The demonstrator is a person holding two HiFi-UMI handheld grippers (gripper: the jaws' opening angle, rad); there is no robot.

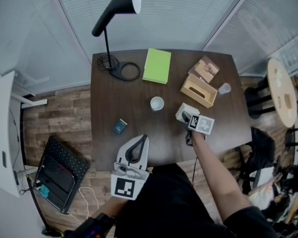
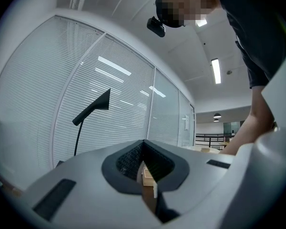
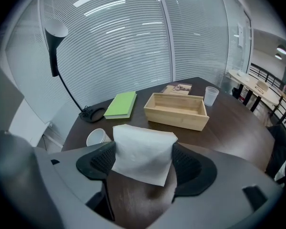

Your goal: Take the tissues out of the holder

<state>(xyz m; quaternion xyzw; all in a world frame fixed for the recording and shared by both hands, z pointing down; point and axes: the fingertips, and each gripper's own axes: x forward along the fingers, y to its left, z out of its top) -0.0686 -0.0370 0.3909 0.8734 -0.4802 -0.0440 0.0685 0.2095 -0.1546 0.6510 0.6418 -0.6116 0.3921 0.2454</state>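
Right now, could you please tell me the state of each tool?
Left tool: closed, nothing between its jaws.
Right tool: closed on the tissues.

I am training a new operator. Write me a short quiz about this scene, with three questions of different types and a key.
1. True or false: the right claw is shut on the tissues.
2. Which stands closest to the wooden holder? A) lamp B) clear plastic cup C) green notebook
3. What does the left claw hold?
Key: 1 true; 2 B; 3 nothing, it is shut and empty.
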